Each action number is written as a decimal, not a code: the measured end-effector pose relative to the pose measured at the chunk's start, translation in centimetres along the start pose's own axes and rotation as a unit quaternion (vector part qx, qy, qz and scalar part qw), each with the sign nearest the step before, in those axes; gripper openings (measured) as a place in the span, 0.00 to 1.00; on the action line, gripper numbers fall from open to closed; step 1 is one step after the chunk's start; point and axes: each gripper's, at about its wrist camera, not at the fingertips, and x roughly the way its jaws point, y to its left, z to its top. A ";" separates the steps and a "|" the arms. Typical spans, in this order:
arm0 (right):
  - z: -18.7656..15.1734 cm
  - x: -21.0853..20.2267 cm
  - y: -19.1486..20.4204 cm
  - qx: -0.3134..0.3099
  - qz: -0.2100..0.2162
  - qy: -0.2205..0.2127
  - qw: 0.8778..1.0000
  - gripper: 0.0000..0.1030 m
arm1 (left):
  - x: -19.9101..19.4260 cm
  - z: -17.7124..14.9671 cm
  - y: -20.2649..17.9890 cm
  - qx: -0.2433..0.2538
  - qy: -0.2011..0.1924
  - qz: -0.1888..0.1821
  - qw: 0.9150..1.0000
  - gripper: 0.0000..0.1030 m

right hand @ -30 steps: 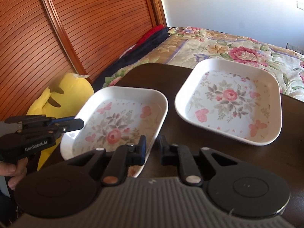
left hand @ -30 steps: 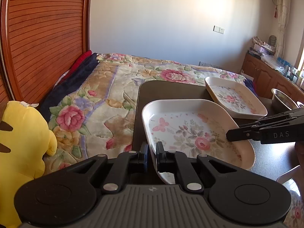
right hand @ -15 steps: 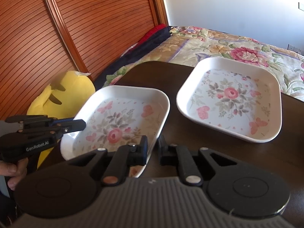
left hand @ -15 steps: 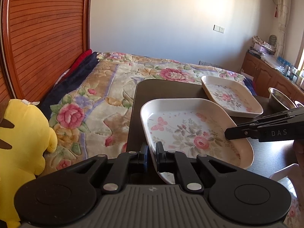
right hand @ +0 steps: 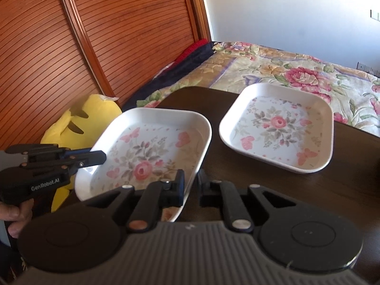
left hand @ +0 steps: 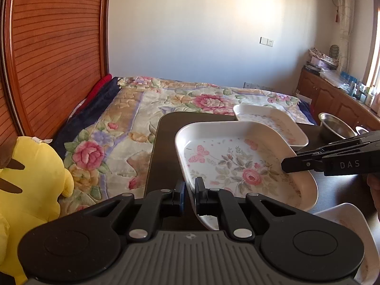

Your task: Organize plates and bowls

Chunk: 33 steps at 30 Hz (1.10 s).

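A white square floral plate (left hand: 239,161) (right hand: 152,152) hangs above the dark table (left hand: 166,156) (right hand: 308,190). My left gripper (left hand: 189,194) is shut on its near rim, and it also shows in the right wrist view (right hand: 95,158). My right gripper (right hand: 192,185) is shut on the opposite rim, and it also shows in the left wrist view (left hand: 292,163). A second floral plate (left hand: 273,121) (right hand: 277,128) lies flat on the table beyond. A steel bowl (left hand: 336,128) sits at the far right.
A third white dish (left hand: 351,235) lies at the table's near right corner. A flowered bed (left hand: 147,123) runs behind the table, a yellow plush toy (left hand: 28,185) sits at the left, and a wooden cabinet (left hand: 332,97) stands at the right wall.
The held plate has risen, its far rim now overlapping the second plate in the left wrist view. Both grippers stay shut on it.
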 end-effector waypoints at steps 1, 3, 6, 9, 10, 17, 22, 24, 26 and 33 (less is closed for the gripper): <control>-0.1 -0.3 0.0 -0.001 -0.001 -0.002 1.000 0.12 | -0.3 0.0 -0.2 0.002 -0.001 -0.001 1.000 0.09; -0.2 -0.9 0.0 -0.001 -0.001 -0.006 1.000 0.12 | -0.8 -0.1 -0.7 0.005 -0.003 -0.002 1.000 0.09; -0.6 -1.9 0.0 -0.002 -0.003 -0.011 1.000 0.12 | -1.6 -0.2 -1.5 0.009 -0.007 -0.004 1.000 0.09; -1.1 -2.9 0.0 -0.002 -0.005 -0.016 1.000 0.12 | -2.3 -0.5 -2.5 0.013 -0.010 -0.008 1.000 0.10; -1.2 -3.3 -0.1 -0.002 -0.006 -0.018 1.000 0.12 | -2.5 -0.6 -2.8 0.013 -0.010 -0.009 1.000 0.10; -2.5 -5.7 -0.6 0.002 -0.017 -0.027 0.999 0.12 | -3.9 -1.5 -5.1 0.022 -0.015 -0.018 0.999 0.10; -3.8 -7.2 -1.1 0.007 -0.023 -0.032 0.999 0.12 | -4.9 -2.1 -6.5 0.026 -0.017 -0.024 0.999 0.10; -4.3 -7.8 -1.2 0.007 -0.026 -0.034 0.999 0.12 | -5.3 -2.3 -7.0 0.029 -0.019 -0.026 0.999 0.10; -4.7 -8.4 -1.3 0.008 -0.029 -0.036 0.999 0.12 | -5.8 -2.5 -7.7 0.031 -0.021 -0.029 0.999 0.10; -6.2 -10.8 -1.7 0.014 -0.035 -0.050 0.998 0.12 | -7.2 -3.3 -9.2 0.040 -0.026 -0.038 0.998 0.10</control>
